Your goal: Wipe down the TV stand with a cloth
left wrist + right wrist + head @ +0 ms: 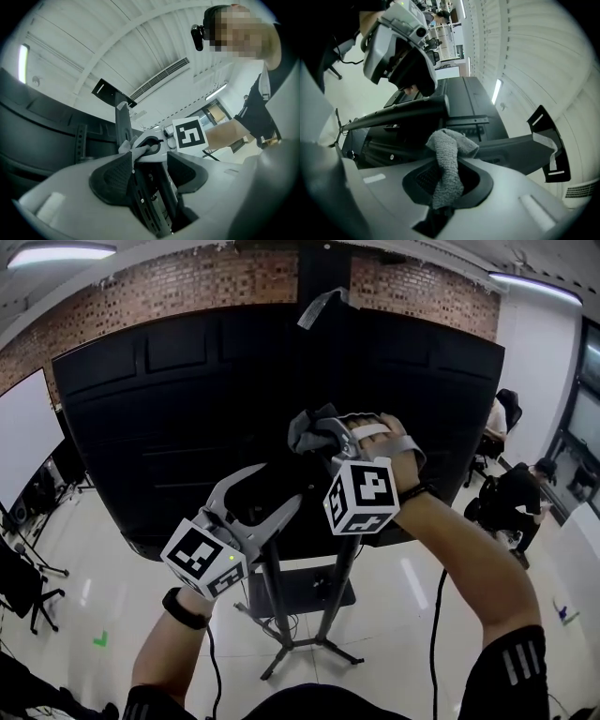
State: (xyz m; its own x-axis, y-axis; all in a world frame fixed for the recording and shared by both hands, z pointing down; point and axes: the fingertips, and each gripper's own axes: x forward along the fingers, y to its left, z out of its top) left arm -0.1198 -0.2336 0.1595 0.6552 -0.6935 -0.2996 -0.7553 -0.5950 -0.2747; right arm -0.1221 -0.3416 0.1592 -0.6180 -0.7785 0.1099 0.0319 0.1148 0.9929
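Grey cloth (449, 161), black TV back panel (169, 427), black stand pole (270, 601), red-brown brick wall (216, 282) at 12 o'clock, black-and-white square-patterned marker cubes (361, 495)

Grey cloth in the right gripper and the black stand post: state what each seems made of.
Grey looped cloth: probably terry or microfibre fabric, matte; nubbly pile and soft folds show. Black perforated stand post: likely painted metal, satin; straight edges, punched holes, faint sheen.

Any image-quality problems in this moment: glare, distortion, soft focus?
Head view: strong fisheye bends the brick wall; ceiling lamp blows out; the TV's black back shows little detail. Left gripper view: mosaic patch top right, dark round vignette. Right gripper view: cloth sharp, same vignette.
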